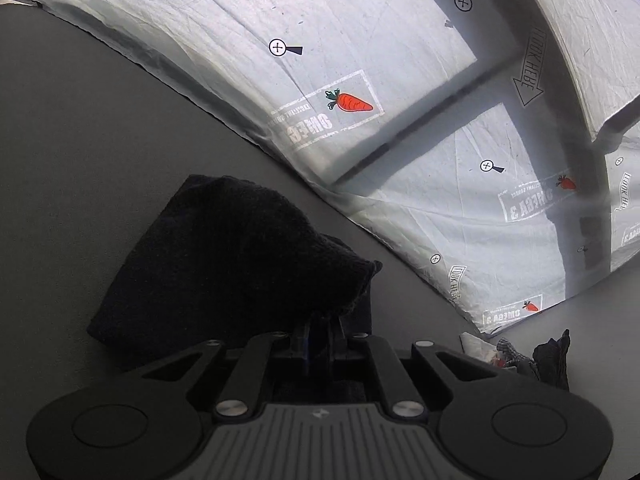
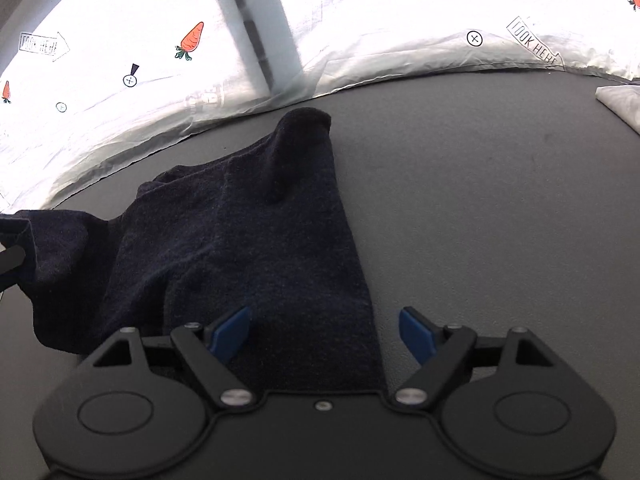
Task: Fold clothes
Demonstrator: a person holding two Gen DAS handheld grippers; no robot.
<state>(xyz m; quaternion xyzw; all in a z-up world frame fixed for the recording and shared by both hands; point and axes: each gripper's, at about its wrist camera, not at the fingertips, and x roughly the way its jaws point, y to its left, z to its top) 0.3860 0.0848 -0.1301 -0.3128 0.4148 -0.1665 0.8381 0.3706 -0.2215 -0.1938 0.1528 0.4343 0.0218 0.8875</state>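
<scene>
Grey matte tabletop (image 2: pixel 480 200), backed by white printed curtain with carrot motifs (image 1: pixel 360 40).

Left: left gripper (image 1: pixel 320 332) with jaws together, clamped on edge of dark navy knit garment (image 2: pixel 248 232); corner lifted, rest lying on table. Risk: thin bite slips, fold collapses.

Centre: raised fabric peak (image 2: pixel 304 120) could crease unevenly.

Right: right gripper (image 2: pixel 324 332) jaws apart, straddling garment's near right edge, holding nothing. Risk: closing grabs both layers or misses edge. White folded cloth (image 2: pixel 620 104) well apart.

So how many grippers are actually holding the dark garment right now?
1. The left hand-held gripper is clamped on the dark garment's edge; the right hand-held gripper hovers open above it.
</scene>
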